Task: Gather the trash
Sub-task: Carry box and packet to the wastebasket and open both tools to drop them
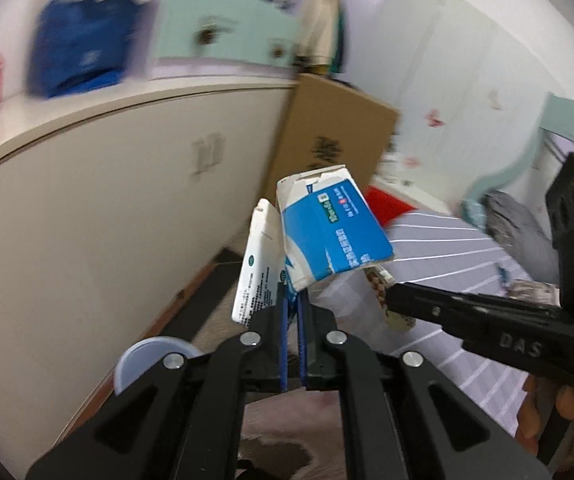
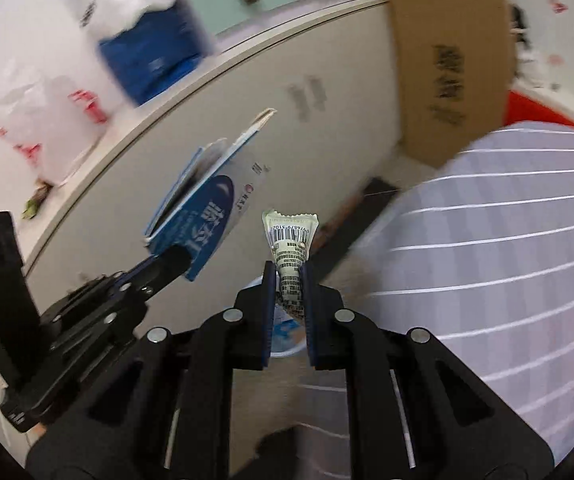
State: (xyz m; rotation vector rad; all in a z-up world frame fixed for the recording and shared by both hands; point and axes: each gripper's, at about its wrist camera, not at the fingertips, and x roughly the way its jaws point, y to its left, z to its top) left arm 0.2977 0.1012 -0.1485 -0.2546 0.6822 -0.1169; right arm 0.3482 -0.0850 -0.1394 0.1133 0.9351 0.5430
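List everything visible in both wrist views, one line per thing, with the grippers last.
flattened cartons: two, blue and white, clamped in the left gripper
snack wrapper: one, white with barcode, clamped in the right gripper
cardboard box: one, brown, leaning against the cabinet
cabinet: one, cream, left side
blue bag: one, on the cabinet top, blurred
plastic bag: one, clear with red print, on the cabinet top
bedding: one, lilac with white stripes, right side
plastic bin: one, translucent bluish, on the floor by the cabinet
red item: one, beyond the bedding, unclear
left gripper: black, blue fingers, shut on cartons
right gripper: black, shut on wrapper
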